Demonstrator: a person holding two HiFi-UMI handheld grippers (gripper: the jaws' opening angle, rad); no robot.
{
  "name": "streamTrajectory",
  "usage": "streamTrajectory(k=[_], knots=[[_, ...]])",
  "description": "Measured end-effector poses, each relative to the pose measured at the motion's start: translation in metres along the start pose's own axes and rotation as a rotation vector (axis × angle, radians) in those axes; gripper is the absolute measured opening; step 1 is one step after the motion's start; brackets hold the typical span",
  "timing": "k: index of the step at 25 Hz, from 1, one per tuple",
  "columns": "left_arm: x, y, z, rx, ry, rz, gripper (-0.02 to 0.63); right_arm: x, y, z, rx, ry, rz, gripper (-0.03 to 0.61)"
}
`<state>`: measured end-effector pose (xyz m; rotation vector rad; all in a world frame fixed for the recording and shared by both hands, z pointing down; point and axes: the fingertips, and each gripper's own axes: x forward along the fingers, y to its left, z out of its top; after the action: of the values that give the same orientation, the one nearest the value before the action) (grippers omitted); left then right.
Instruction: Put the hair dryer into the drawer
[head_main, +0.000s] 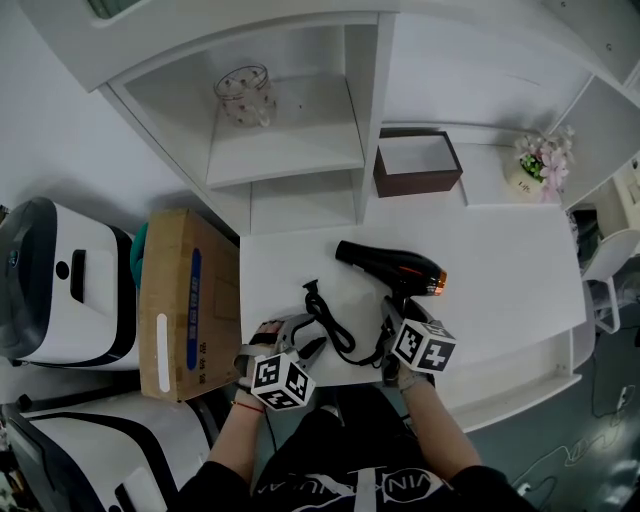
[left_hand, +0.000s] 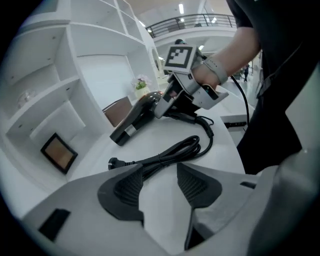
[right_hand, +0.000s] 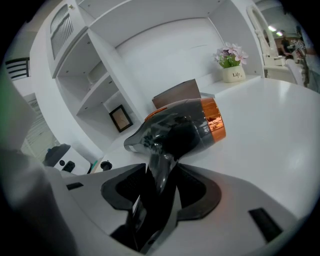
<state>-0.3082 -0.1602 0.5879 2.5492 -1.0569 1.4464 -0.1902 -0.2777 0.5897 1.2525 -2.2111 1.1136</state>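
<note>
White desk (head_main: 500, 270) beneath white shelves (head_main: 290, 150), with a brown box (head_main: 415, 165) and flowers (head_main: 543, 160) toward 12 and 2 o'clock. The black dryer (head_main: 392, 267) lies mid-desk, its long axis running 10 to 4 o'clock in the head view: narrow end at 10, orange-ringed end at 4, handle toward 6. The right gripper (right_hand: 161, 182) clamps that handle. The left gripper (left_hand: 160, 172), jaws apart and empty, hovers by the cord (head_main: 330, 325) at the dryer's 7 o'clock.
</note>
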Motion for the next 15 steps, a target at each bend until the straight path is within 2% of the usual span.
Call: streamTrajectory(k=[3,10,15], knots=[[0.003,0.001,0.002,0.157,0.061,-0.053,0.233,0.000,0.000,0.000,0.001,-0.002,-0.001,0.190],[0.010,0.007,0.010,0.390,0.144,-0.216,0.241,0.000,0.001,0.001,-0.002,-0.004,-0.002,0.190],[0.021,-0.007,0.010,0.577,0.216,-0.358,0.241,0.000,0.001,0.001,-0.003,-0.005,-0.002,0.190]])
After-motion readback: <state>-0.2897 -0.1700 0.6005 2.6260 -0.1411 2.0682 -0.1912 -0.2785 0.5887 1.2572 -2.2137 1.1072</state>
